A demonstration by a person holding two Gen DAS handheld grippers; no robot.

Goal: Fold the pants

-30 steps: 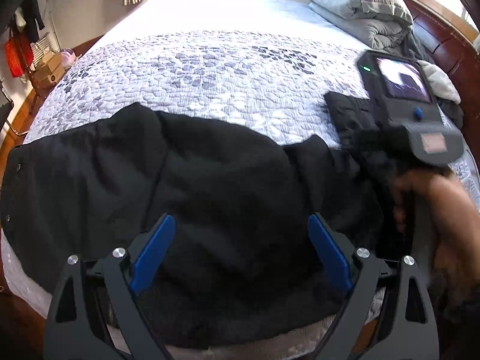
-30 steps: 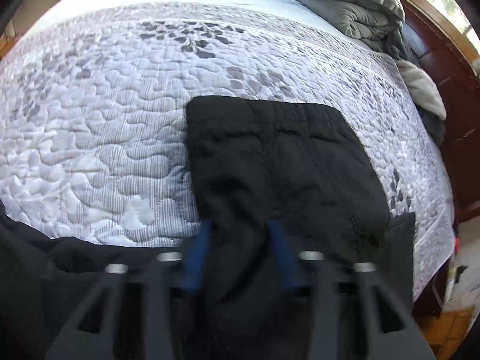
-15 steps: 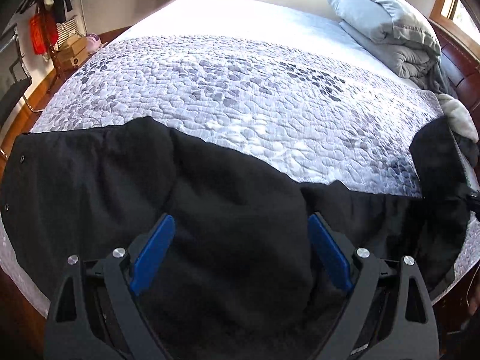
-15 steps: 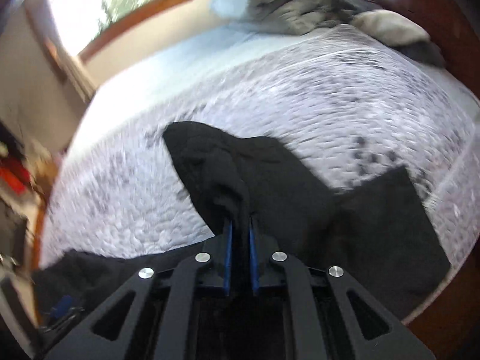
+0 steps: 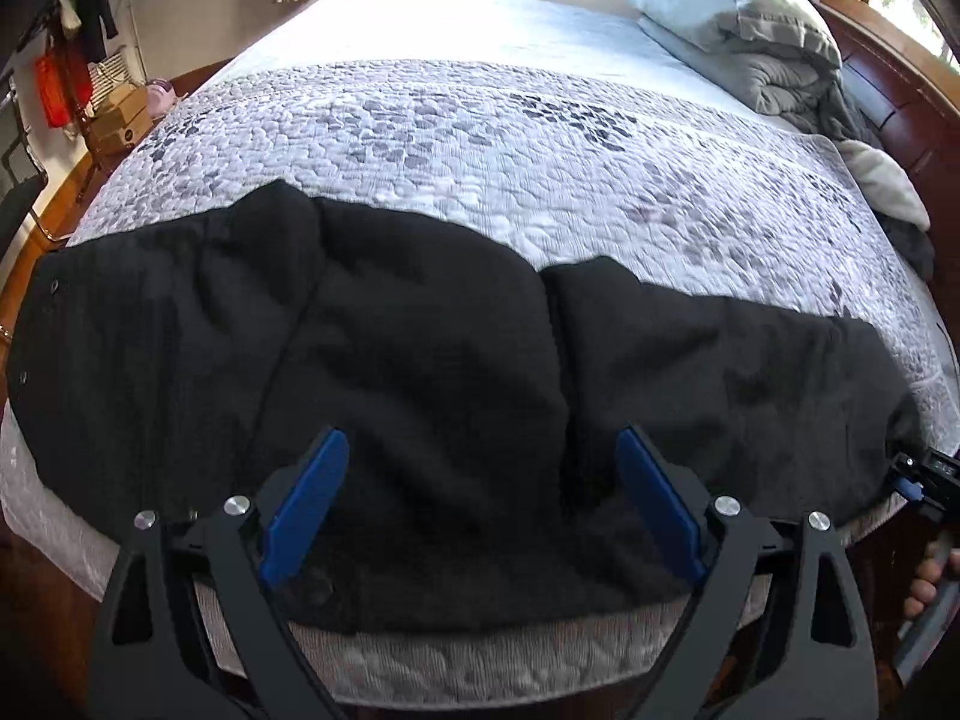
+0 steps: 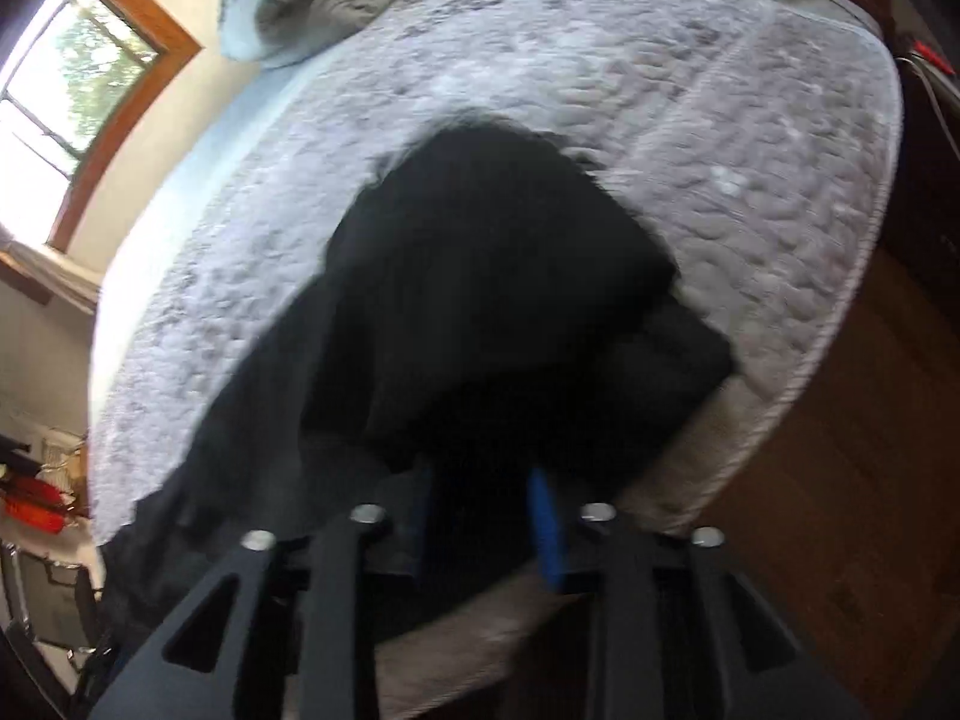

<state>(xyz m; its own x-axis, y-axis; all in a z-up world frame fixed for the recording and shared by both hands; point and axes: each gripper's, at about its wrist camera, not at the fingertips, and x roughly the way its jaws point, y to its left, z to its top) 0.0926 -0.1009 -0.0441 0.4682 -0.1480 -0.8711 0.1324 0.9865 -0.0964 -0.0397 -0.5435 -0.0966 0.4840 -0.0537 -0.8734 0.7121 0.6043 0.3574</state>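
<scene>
Black pants (image 5: 420, 372) lie stretched along the near edge of a bed (image 5: 480, 120), spread over a white quilt (image 5: 540, 180) with a grey pebble pattern; the left end shows small metal snaps, and a seam or overlap divides the cloth near the middle. In the left wrist view, the left gripper (image 5: 480, 498) hangs above the pants' near hem, tilted steeply down, its blue pads (image 5: 306, 504) spread wide with nothing pressed between them; the cloth lies below and between the pads, and contact cannot be told. At the right border of that view, part of the right gripper (image 5: 927, 480) shows beside the far-right end of the pants, with a person's fingers (image 5: 927, 576) wrapped on its handle. In the blurred right wrist view, the right gripper (image 6: 489, 519) sits at the pants' end, by the corner of the bed; its jaws have just been opening and now stand partly apart, with dark cloth between the blue pads (image 6: 546, 534). Whether the pads still press on the cloth cannot be told through the blur. A folded grey duvet (image 5: 750, 42) rests at the head of the bed, well apart from the pants, and a window (image 6: 54, 96) shows beyond.
</scene>
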